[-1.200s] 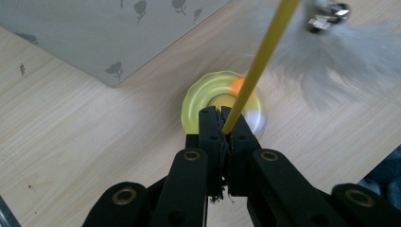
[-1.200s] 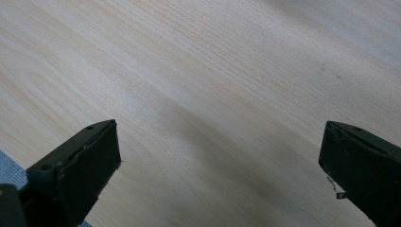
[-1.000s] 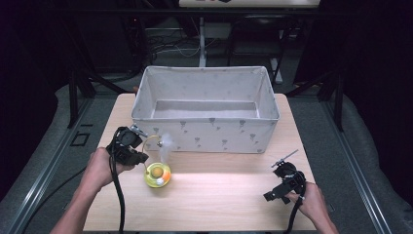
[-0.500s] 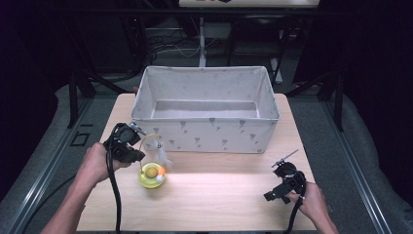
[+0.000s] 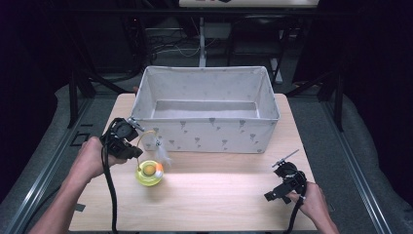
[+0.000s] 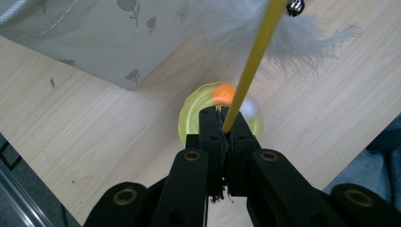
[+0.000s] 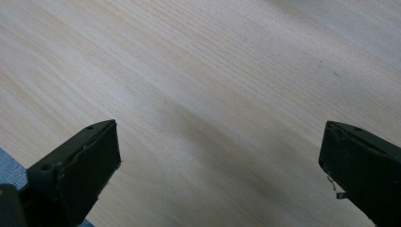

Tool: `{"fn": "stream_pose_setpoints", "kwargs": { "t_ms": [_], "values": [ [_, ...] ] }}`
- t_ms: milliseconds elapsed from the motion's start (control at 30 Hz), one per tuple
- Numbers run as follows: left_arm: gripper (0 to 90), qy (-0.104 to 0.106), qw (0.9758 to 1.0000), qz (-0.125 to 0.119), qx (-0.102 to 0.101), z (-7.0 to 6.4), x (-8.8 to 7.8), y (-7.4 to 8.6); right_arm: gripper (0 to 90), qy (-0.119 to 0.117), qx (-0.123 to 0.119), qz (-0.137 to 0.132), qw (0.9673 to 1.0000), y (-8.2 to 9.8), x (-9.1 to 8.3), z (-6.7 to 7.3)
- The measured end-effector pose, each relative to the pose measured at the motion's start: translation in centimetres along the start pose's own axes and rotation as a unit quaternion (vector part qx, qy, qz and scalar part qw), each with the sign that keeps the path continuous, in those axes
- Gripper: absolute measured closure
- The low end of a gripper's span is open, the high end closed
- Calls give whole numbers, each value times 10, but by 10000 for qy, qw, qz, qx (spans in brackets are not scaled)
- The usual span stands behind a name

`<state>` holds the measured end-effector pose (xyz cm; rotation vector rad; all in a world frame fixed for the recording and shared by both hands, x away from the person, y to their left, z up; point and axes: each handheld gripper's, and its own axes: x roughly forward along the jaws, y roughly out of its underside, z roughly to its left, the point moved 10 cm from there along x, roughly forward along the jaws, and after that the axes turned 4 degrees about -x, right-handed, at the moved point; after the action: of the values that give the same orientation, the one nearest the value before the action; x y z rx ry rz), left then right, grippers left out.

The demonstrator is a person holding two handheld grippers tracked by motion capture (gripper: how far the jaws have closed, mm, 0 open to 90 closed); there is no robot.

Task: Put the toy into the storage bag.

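Observation:
A cat toy with a round yellow base [image 5: 147,175] and an orange ball [image 5: 158,171] sits on the wooden table [image 5: 219,200], left of centre. A thin yellow wand [image 6: 253,61] arches up from it, carrying a white feather [image 5: 163,155] and a small bell [image 6: 295,5]. My left gripper [image 5: 135,150] is shut on the wand just above the base [image 6: 191,118], jaws pressed together [image 6: 222,113]. The right gripper [image 5: 278,184] rests at the table's front right. Its jaws stand wide open [image 7: 220,156] over bare wood, holding nothing.
A large grey fabric box [image 5: 214,136] with a small print stands open at the back of the table, its front left corner [image 6: 94,38] close to the toy. Dark floor and frame legs surround the table.
My left gripper has drawn slightly left, and the toy's base has slid left with it. The feather has swung. The right gripper has stayed put.

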<state>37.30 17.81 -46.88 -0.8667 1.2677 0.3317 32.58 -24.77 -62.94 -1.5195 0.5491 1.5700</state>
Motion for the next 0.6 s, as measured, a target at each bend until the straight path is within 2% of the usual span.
{"fn": "stream_pose_setpoints", "kwargs": {
  "t_ms": [33, 67, 100, 400, 467, 600],
  "values": [
    [883, 0, 10000, 0, 0, 0, 0, 0, 0, -32, 129, -67, 9999, 0, 0, 2],
    [883, -15, 10000, 19, 26, 1, -3, 0, 0, 18, -107, 194, 9998, 3, -4, -3],
    [883, -15, 10000, 19, 26, 1, -3, 0, 0, -21, 49, 0, 10000, 1, -2, -1],
    [884, -48, 9999, -13, 103, 5, -20, -7, 0, 15, 9, 25, 10000, 1, -2, -1],
    [883, -42, 9999, -39, 115, 6, -24, -9, 0, 25, -25, 105, 9999, 2, -2, -2],
    [883, -44, 9998, -61, 156, 6, -30, -13, 0, 25, 33, 57, 10000, 1, -2, -1]
  ]
}}
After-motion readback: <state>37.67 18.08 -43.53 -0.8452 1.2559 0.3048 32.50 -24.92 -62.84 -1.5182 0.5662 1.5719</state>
